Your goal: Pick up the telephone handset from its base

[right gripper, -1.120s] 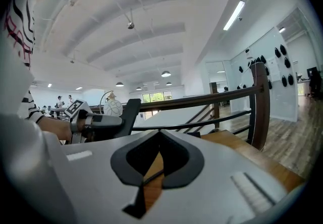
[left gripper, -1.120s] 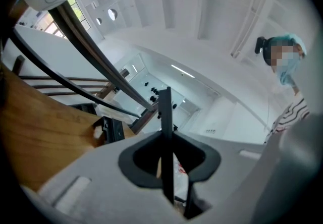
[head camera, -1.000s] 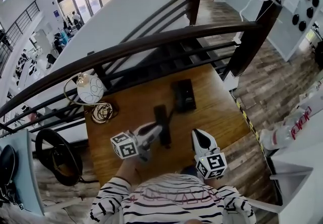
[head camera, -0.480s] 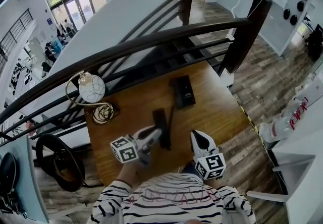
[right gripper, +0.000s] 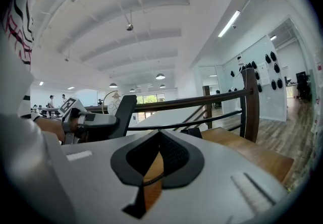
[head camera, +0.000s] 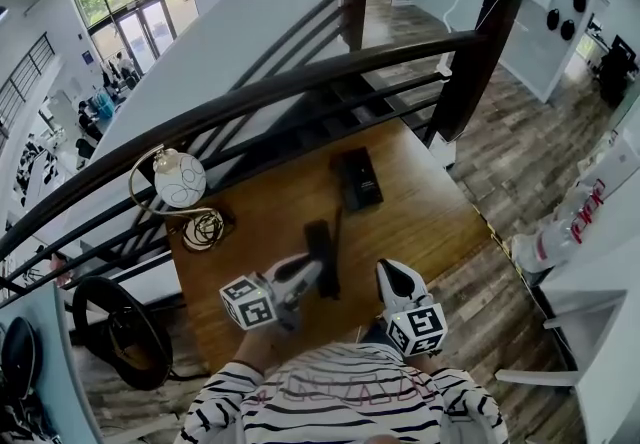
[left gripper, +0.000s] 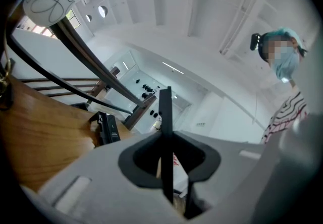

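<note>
The black telephone base lies at the far side of the wooden table. The black handset is off the base and held above the table's middle, with my left gripper shut on its near end. A cord runs from the handset towards the base. In the left gripper view the handset shows edge-on as a thin black bar between the jaws, with the base beyond it. My right gripper hangs near the table's front, shut and holding nothing; in its own view the tips meet.
A lamp with a white globe and a coiled foot stands at the table's back left. A dark stair railing runs right behind the table. A black round seat stands on the floor at the left.
The left gripper has carried the handset a little further from the base, towards the person. The right gripper has drifted the same way. Both grips are unchanged.
</note>
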### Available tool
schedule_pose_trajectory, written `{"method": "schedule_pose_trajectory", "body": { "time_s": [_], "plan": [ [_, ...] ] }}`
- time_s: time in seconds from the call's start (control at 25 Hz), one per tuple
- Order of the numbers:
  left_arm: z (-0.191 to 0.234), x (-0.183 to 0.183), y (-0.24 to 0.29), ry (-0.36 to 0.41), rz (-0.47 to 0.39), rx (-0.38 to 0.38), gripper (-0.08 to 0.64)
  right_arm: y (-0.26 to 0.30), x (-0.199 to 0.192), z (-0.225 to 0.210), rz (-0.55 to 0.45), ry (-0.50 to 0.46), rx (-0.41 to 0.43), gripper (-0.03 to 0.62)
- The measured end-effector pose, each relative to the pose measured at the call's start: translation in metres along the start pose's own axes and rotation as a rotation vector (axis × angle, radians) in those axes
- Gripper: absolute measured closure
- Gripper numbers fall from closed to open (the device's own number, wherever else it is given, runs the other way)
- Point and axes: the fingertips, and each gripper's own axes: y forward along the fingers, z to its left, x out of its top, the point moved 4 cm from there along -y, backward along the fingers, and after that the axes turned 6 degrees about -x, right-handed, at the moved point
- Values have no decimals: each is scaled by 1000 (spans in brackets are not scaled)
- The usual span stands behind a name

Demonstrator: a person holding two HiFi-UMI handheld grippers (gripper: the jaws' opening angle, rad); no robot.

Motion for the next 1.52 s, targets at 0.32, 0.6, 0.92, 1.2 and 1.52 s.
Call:
{"method": "schedule_pose_trajectory", "body": {
  "time_s": [0.32, 0.6, 0.92, 1.2, 1.52],
  "plan": [
    [-6, -2, -2, 14, 8, -10, 491, -6, 0, 2, -5, 5, -8, 591],
    [-7, -5, -3, 9, 17, -8, 491, -7, 1, 5, -2, -38, -28, 592],
    [-5, -6, -1, -5, 19, -2, 491, -6, 4, 4, -3, -49, -36, 592],
    [-2, -8, 1, -9, 23, 1, 491, -4, 3, 0, -5, -44, -38, 592],
    [0, -5, 2, -7, 14, 9, 491, 1, 3, 0, 0, -43, -29, 592]
  ]
}}
